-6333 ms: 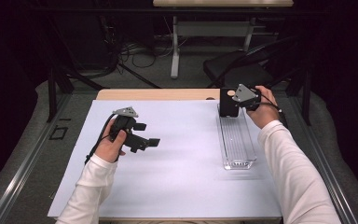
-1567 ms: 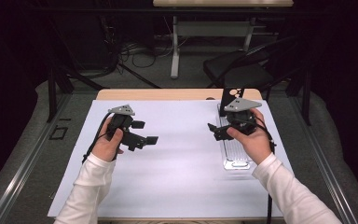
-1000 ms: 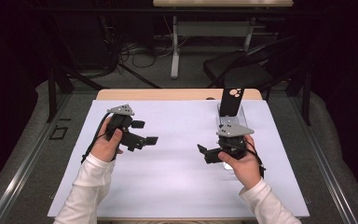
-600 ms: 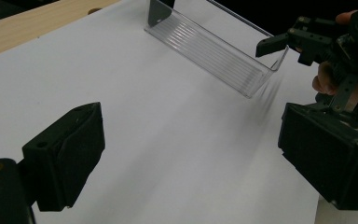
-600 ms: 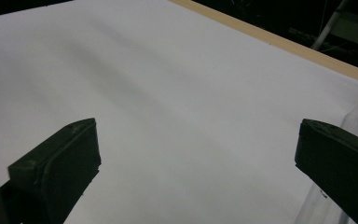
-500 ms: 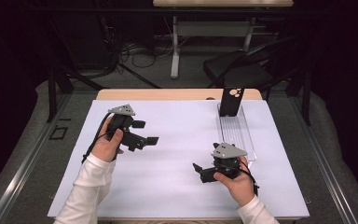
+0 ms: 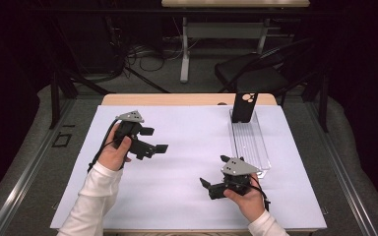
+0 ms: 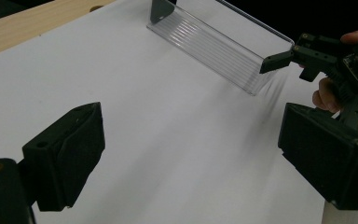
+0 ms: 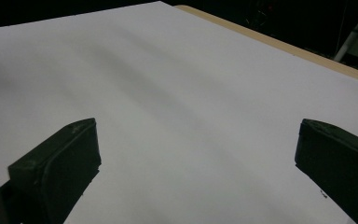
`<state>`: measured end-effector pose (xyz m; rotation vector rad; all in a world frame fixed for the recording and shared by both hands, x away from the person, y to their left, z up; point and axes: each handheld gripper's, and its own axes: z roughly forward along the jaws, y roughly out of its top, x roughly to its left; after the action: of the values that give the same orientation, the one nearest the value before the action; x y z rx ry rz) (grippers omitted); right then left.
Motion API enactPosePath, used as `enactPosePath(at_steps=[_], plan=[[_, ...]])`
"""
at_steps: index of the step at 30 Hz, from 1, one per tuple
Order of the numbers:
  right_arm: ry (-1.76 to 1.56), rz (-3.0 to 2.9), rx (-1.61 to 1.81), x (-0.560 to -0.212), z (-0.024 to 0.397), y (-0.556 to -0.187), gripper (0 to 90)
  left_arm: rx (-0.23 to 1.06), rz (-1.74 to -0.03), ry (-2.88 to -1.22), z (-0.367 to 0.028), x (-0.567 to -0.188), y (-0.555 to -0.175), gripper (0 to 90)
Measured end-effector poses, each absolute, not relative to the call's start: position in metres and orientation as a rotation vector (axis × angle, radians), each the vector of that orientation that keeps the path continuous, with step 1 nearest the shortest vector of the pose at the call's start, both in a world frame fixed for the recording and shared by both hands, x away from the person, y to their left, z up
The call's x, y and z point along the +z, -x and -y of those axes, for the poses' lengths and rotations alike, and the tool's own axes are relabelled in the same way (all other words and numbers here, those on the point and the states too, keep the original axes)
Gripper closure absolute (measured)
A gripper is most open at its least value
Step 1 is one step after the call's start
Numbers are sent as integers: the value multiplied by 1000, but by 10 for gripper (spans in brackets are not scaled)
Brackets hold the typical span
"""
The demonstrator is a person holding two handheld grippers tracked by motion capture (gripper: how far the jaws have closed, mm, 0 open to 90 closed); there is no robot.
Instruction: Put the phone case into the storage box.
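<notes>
Phone point(image 7: 244, 106) stands upright at far end of clear tray point(image 7: 250, 142). Right gripper point(image 7: 215, 171) wide, empty, near tray; left gripper point(image 7: 154, 139) wide, empty. Retreat low, avoid nudging tray.

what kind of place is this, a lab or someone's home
Most likely a lab or recording workspace, not a home. A wooden table is covered by a plain white sheet, dark curtains surround it, cables trail on the floor, and a person holds a left gripper and right gripper.
</notes>
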<state>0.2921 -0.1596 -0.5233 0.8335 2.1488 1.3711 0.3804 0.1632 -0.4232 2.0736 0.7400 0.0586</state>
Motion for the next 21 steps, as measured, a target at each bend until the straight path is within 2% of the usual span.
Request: enactPosePath(at_steps=[21], plan=[[-870, -2181, 1399, -535, 162, -297, 0, 52, -741, -2073, -162, -426, -382, 79]])
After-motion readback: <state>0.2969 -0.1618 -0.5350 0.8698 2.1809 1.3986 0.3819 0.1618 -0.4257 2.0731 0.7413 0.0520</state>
